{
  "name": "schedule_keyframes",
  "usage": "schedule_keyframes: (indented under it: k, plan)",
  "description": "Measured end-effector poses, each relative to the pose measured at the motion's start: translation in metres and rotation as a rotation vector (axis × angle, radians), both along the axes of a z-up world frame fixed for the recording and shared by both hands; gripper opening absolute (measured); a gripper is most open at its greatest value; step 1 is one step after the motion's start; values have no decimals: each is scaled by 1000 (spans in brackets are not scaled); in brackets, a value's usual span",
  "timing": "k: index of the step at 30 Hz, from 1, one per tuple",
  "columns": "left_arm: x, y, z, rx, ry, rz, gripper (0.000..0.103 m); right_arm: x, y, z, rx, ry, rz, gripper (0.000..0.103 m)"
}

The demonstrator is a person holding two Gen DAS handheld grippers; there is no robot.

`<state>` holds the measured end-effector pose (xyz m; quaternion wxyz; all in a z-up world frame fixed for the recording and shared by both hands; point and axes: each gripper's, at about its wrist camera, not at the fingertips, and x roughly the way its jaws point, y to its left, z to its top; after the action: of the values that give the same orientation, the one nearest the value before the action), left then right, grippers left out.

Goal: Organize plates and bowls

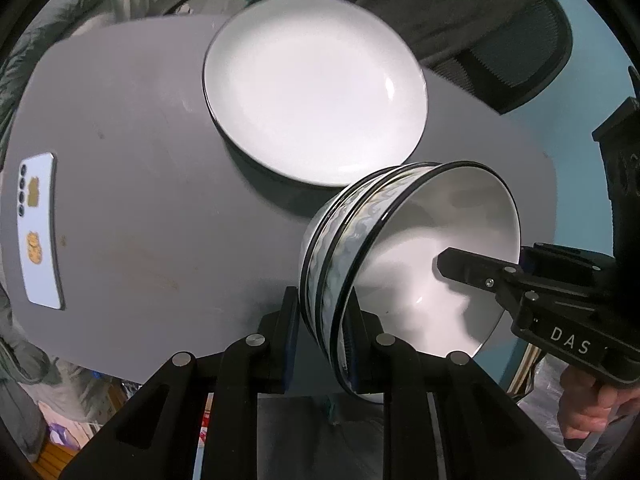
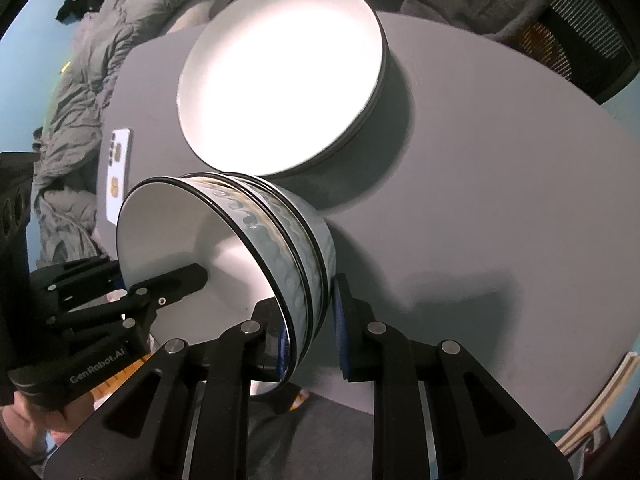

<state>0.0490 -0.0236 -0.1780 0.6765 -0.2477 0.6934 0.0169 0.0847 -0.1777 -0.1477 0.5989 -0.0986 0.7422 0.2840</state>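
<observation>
"DAS" is printed in pale letters on the body of the right gripper [image 1: 460, 268], and "GenRobot.AI" on the body of the left gripper [image 2: 188, 280]. A white phone [image 1: 40, 230] lies face down near one edge of the grey table [image 1: 160, 200], with gold stickers on its back; any writing on them is too small to read.

2 nested bowls [image 1: 400, 264], white inside with black rims and a wavy blue-grey band outside, are held tipped on their side above the near edge of the table. Nothing lies in the inner bowl. The left gripper's fingers pinch the bowls' wall, 1 finger inside and 1 outside against the patterned band. The right gripper's fingers pinch the wall the same way on the other side.

Further in on the table sits a stack of white plates [image 2: 288, 76] with dark rims; the top plate holds nothing. The bowls hang just beside this stack.
</observation>
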Motion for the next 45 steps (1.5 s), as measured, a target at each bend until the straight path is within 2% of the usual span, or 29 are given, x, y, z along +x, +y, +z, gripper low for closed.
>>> schedule_keyframes:
  k: [8, 15, 21, 29, 39, 45]
  plan:
    - [12, 19, 36, 23, -55, -1, 20, 11, 15, 30, 31, -38, -2, 19]
    - [40, 40, 43, 59, -75, 5, 19, 33, 34, 37, 42, -78, 20, 19]
    - [70, 44, 28, 96, -69, 10, 19, 56, 47, 22, 27, -83, 29, 18]
    - [84, 47, 3, 128, -22, -17, 19, 70, 52, -12, -16, -18, 16, 18]
    - [98, 52, -6, 148, -8, -14, 19, 81, 59, -18, -22, -12, 6, 19]
    - [105, 60, -11, 153, -17, 7, 19, 88, 71, -16, -33, -48, 33, 19]
